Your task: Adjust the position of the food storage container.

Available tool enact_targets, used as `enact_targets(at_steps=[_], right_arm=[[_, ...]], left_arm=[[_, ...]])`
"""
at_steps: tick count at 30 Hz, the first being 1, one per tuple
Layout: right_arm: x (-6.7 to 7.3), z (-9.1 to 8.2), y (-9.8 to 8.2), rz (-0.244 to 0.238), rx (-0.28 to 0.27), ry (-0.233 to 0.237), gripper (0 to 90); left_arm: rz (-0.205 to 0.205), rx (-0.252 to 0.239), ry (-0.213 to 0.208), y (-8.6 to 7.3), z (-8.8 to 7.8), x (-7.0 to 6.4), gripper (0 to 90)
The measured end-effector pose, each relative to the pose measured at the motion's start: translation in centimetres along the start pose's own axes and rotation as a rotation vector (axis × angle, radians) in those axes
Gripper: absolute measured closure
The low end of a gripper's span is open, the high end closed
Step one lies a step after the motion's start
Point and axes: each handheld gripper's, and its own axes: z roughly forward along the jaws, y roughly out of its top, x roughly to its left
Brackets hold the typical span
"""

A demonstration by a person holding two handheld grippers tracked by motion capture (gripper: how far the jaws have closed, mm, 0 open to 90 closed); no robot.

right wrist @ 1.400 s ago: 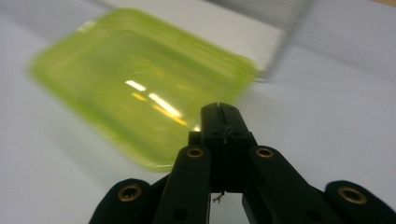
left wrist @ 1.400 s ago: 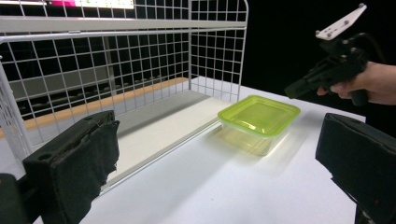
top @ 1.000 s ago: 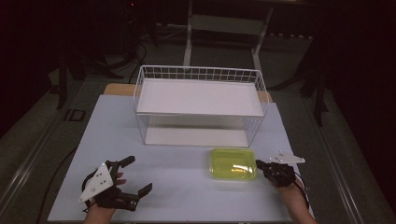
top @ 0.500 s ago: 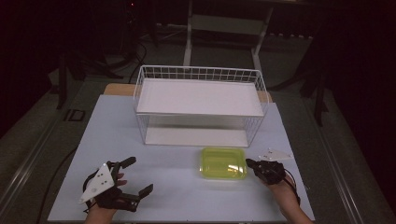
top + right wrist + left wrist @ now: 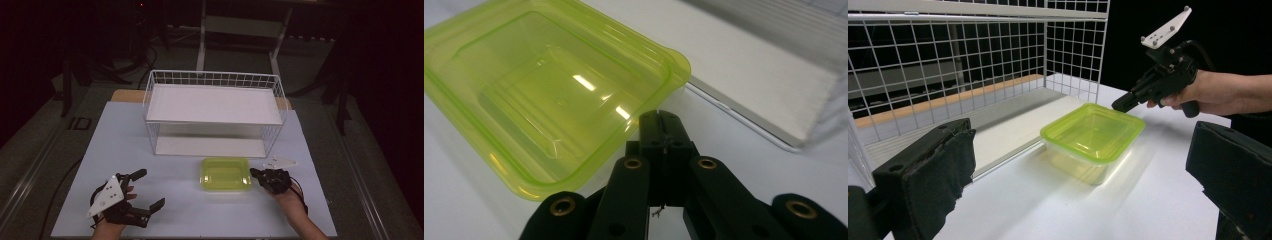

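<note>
A translucent yellow-green plastic container (image 5: 225, 173) lies open side up on the white table top, just in front of the wire rack. My right gripper (image 5: 254, 172) is shut with nothing between its jaws, and its tip rests against the container's right rim. The right gripper view looks down into the container (image 5: 549, 85) over the shut right gripper (image 5: 660, 117). My left gripper (image 5: 150, 189) stands open near the table's front left, well apart from the container. In the left gripper view its wide-set pads (image 5: 933, 175) frame the container (image 5: 1093, 132) and the right gripper (image 5: 1120, 104).
A white wire rack (image 5: 215, 80) with an upper shelf and a lower shelf stands at the back middle of the table (image 5: 125, 145). Dark floor and stand legs surround the table.
The right gripper has moved left across the table, and the container has slid left ahead of it. The left gripper has stayed where it was.
</note>
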Motion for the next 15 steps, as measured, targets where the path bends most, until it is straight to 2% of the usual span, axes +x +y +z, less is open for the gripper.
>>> enact_targets(at_steps=[12,15], right_arm=[[1.8,1.6,1.1,-0.028,0.003,0.036,90.0],[2.1,1.7,1.3,-0.051,0.005,0.022,90.0]], left_arm=[[-0.001,0.005,0.001,0.0,-0.1,0.1,0.1],[-0.004,0.002,-0.001,0.0,-0.1,0.1,0.0]])
